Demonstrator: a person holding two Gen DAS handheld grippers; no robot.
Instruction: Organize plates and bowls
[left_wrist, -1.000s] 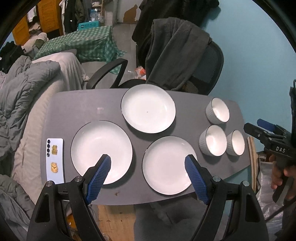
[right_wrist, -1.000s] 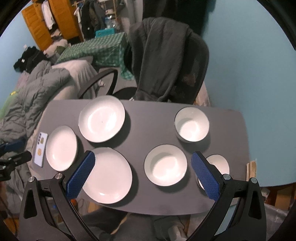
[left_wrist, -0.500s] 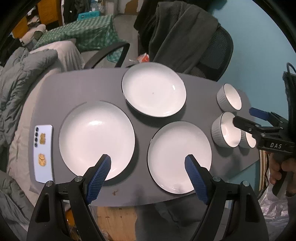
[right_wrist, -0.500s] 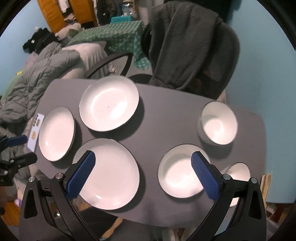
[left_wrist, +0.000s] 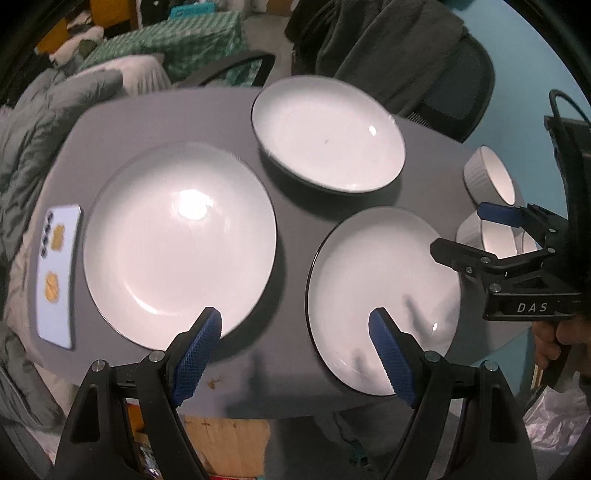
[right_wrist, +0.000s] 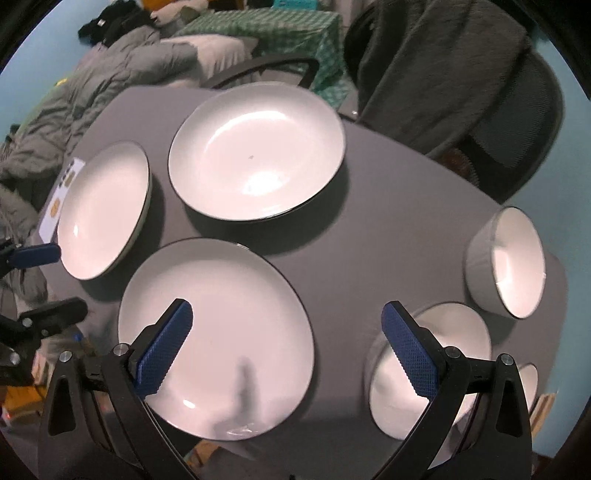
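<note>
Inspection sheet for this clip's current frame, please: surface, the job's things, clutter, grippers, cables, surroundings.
Surface: grey table, small brownish spot near its front edge.
Job's things: three white plates, left plate, far plate, near plate, all flat and apart; three white bowls at the right, far bowl, middle bowl, and a third bowl mostly hidden. Nothing stacked.
Clutter: phone at the table's left edge.
Grippers: left hand-held gripper open, empty, above the front edge; right hand-held gripper open, empty, above the near plate and middle bowl.
Cables: one black cable on the right gripper's rig.
Surroundings: office chair draped with dark clothing, bedding at left.
</note>
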